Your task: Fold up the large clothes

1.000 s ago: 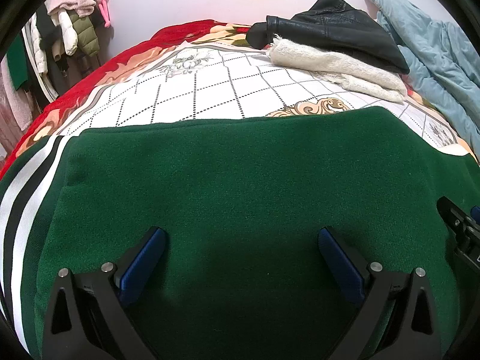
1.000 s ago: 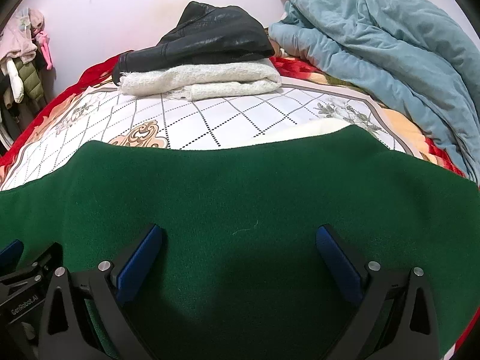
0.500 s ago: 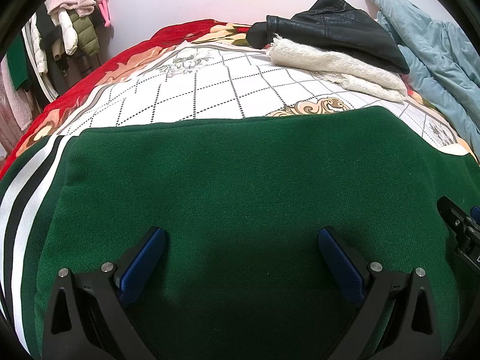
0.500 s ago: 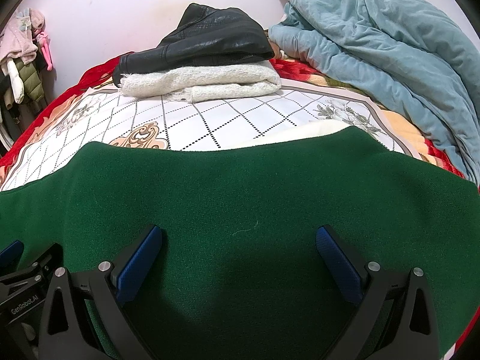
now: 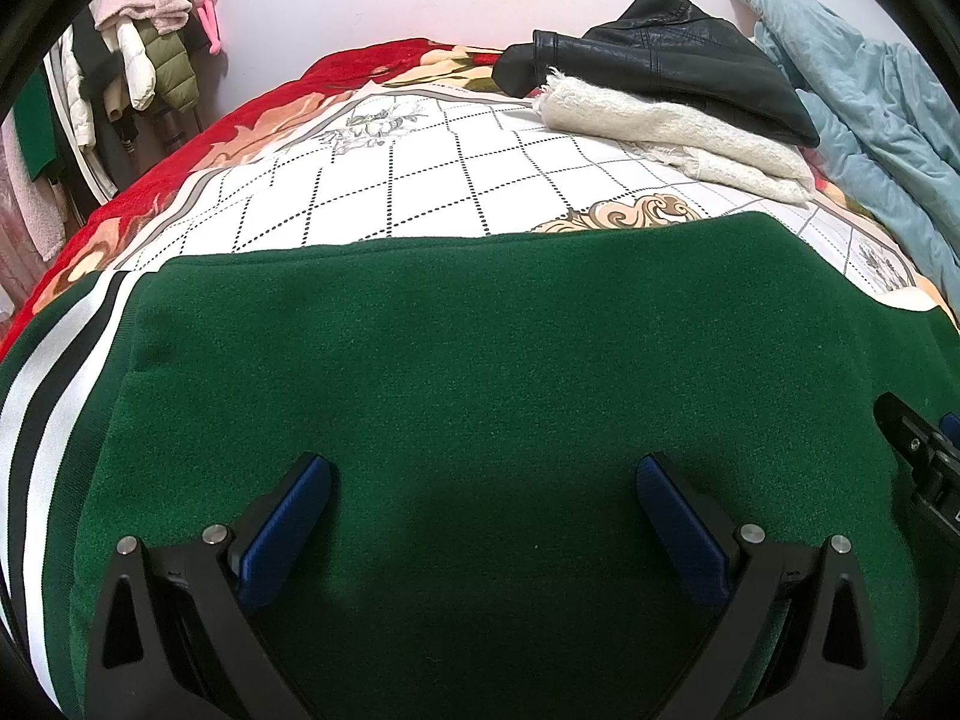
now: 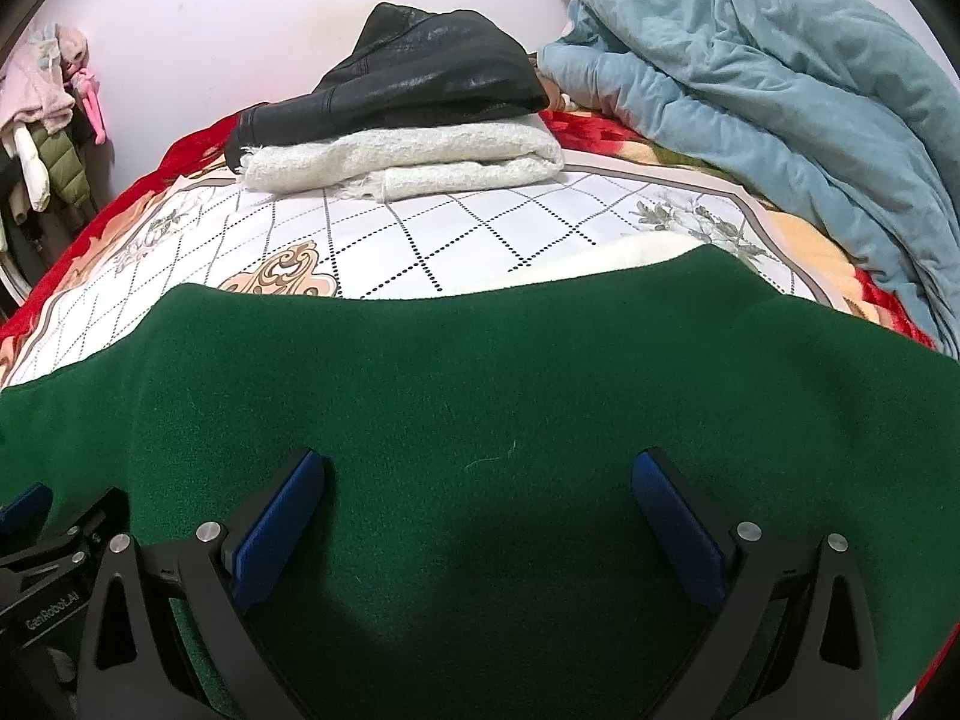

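Nothing has moved since the earlier frames — both grippers and the cloth keep the same place. On the left gripper (image 5: 483, 516) the blue fingers (image 5: 282, 531) stand wide apart and hold nothing; the green garment (image 5: 480, 372) lies flat under and between them. On the right gripper (image 6: 477, 513) the fingers (image 6: 675, 531) are also spread wide, empty, above the same green garment (image 6: 480, 390). In the left wrist view, part of the right gripper shows at the right edge, so the two are side by side.

The garment is spread across the near part of the bed (image 5: 420, 180), and its striped white and black ribbed band (image 5: 42, 396) shows at the left side. Something white (image 6: 630, 255) looks out from under its far edge. Further on the bed a black leather jacket (image 6: 420, 84) rests on a folded cream fuzzy sweater (image 6: 408, 165) — beside them lies a crumpled light blue quilt (image 6: 780, 78). Clothes hang on a rack (image 5: 120, 72) at the far left, near the wall.
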`<state>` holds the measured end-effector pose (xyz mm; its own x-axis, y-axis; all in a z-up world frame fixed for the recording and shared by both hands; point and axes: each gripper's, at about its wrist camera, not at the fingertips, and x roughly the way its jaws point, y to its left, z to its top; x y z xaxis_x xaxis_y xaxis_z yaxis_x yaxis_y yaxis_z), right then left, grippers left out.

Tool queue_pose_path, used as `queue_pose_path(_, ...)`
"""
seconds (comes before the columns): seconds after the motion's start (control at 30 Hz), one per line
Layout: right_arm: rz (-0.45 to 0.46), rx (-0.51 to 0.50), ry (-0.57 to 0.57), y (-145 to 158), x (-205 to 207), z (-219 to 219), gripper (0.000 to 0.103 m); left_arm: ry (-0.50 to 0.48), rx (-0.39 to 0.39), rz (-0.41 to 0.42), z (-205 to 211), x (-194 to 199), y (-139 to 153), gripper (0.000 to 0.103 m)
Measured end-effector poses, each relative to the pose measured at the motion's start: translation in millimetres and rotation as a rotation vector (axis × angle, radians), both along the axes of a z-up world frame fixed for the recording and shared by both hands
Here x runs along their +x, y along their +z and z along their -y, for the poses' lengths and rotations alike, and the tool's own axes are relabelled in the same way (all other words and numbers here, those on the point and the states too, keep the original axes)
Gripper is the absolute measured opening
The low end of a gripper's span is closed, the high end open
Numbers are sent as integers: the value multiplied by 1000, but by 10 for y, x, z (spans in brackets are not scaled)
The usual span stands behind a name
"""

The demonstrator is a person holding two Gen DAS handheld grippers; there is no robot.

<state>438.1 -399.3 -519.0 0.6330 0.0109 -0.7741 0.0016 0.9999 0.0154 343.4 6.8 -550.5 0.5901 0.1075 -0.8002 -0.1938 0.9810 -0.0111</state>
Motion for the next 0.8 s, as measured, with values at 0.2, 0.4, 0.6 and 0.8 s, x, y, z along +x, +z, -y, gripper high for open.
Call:
queue_pose_path(0.2, 8, -2, 0, 3, -3, -9, 103, 0, 0, 0, 3, 1, 0, 103)
queue_pose_path(0.4, 8, -3, 0, 3, -3, -10, 103, 0, 0, 0, -1, -2, 2, 103)
queue_pose_path(0.6, 8, -2, 1, 4, -3, -9, 103, 0, 0, 0, 1, -1, 2, 103)
queue_pose_path(0.8, -2, 1, -1, -5, 11, -5, 103, 0, 0, -1, -2, -4, 3, 103)
